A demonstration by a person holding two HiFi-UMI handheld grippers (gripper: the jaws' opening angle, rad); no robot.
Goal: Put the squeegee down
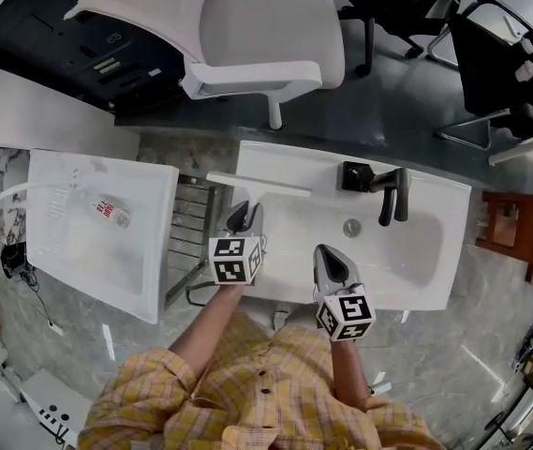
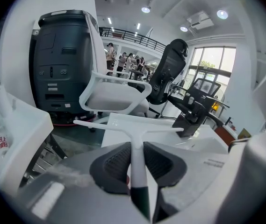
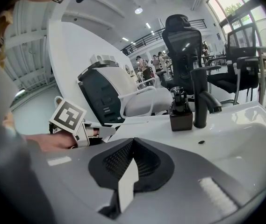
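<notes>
Head view: squeegee (image 1: 258, 187) held over the left back corner of the white sink (image 1: 435, 261), blade lying crosswise, handle in the left gripper (image 1: 241, 216); contact with the rim not discernible. Left gripper view only: pads pinching the white handle just above its dark section. Right gripper view only: right gripper (image 3: 133, 143) pressed together, empty, facing the black faucet (image 3: 199, 99).

The left gripper (image 2: 136, 146) clamps its two dark ribbed pads (image 2: 117, 164) on the slim handle of a white plastic T-shaped squeegee (image 2: 133, 125), whose blade bar stretches crosswise just ahead. Beyond lies a white rectangular washbasin (image 2: 196, 144) with a black tap (image 2: 189, 122) at right. Farther off stand a white office chair (image 2: 111, 95) and a dark grey machine (image 2: 60, 64).
</notes>
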